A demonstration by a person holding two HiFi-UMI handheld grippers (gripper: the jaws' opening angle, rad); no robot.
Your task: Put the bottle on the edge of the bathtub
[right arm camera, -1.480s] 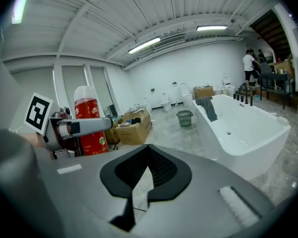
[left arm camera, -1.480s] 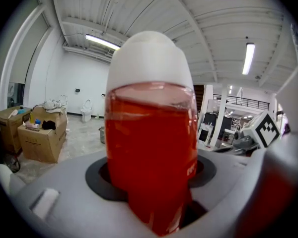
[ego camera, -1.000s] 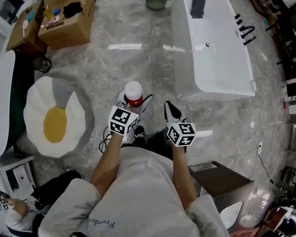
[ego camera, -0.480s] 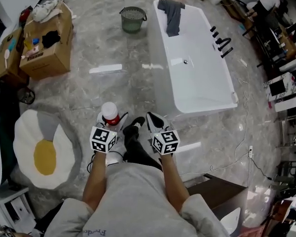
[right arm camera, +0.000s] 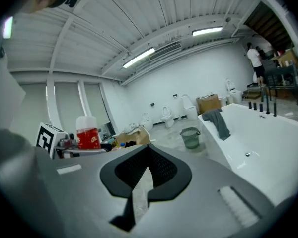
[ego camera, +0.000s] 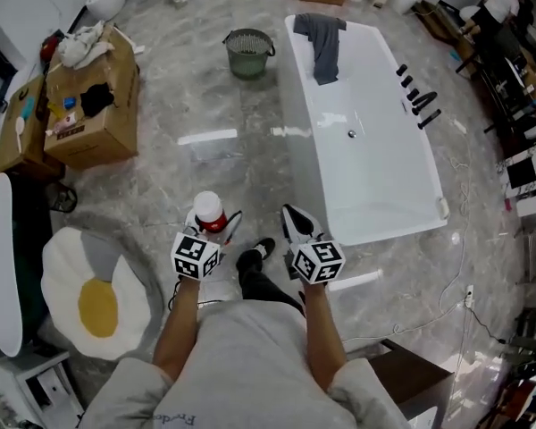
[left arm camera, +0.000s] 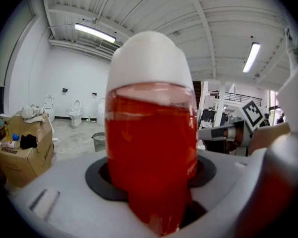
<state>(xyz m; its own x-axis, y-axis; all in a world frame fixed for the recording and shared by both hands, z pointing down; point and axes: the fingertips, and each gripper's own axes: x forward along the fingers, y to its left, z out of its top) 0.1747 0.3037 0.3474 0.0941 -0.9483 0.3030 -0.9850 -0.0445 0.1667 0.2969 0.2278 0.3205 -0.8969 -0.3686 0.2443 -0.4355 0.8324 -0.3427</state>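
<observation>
Though the clear plastic bottle of red liquid with a white cap [ego camera: 208,211] is clamped in the left tongs [ego camera: 211,229], it is not yet on the white oval bathtub [ego camera: 375,177]. I judge the task to be about halfway: the pick-up looks done, while the carry and the set-down are left. The bottle stands upright between the left jaws, which grip its lower part. In the left gripper view it fills the middle, cap uppermost. It hangs over the grey marble floor [ego camera: 250,168], in front of the person's torso and well apart from the tub, which lies ahead and to the right. The right tongs [ego camera: 295,220], just beside the left, are closed tight on nothing, their dark pads meeting along a thin seam. The tub's near rim and long left rim look bare; a grey towel [ego camera: 325,43] hangs over the far end. What remains, in my judgement, is to move closer, lower the bottle upright onto a flat stretch of rim, and let go.
</observation>
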